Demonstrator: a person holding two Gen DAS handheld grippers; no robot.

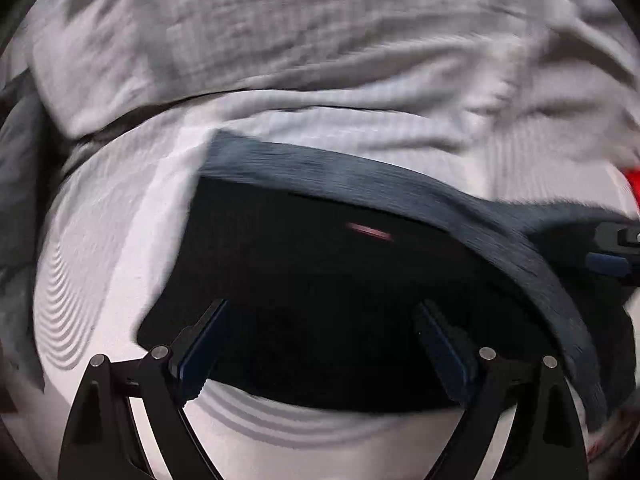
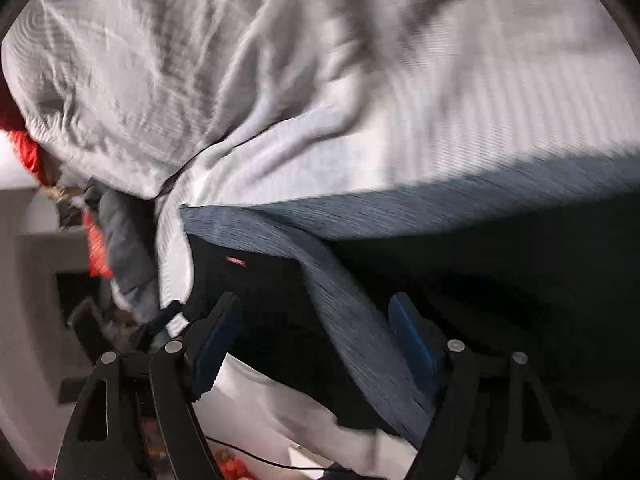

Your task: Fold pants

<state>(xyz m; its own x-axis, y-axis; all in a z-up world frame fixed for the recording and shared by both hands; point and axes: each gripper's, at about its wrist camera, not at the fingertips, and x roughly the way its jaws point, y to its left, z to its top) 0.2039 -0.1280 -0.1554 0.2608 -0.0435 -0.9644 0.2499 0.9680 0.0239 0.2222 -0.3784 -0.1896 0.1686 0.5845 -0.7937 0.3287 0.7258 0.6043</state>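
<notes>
Dark pants point(image 1: 320, 272) lie on a pale bed sheet point(image 1: 120, 240), with a grey-blue ribbed waistband point(image 1: 400, 188) along their far edge and a small red label point(image 1: 370, 232) on the black cloth. My left gripper point(image 1: 326, 328) hovers over the pants, open, with only flat black cloth between its fingers. The right gripper's tip point(image 1: 616, 248) shows at the right edge of the left wrist view. In the right wrist view, the right gripper point(image 2: 316, 320) is open and straddles a curving strip of the waistband point(image 2: 348, 300); its pads stand apart from the strip. Both views are blurred.
A rumpled grey-white blanket point(image 1: 280, 40) covers the bed beyond the pants. A red object point(image 1: 632, 180) lies at the right edge. In the right wrist view, red and grey clutter point(image 2: 100, 240) and pale furniture point(image 2: 32, 220) sit to the left, and a thin cable point(image 2: 256, 456) lies below.
</notes>
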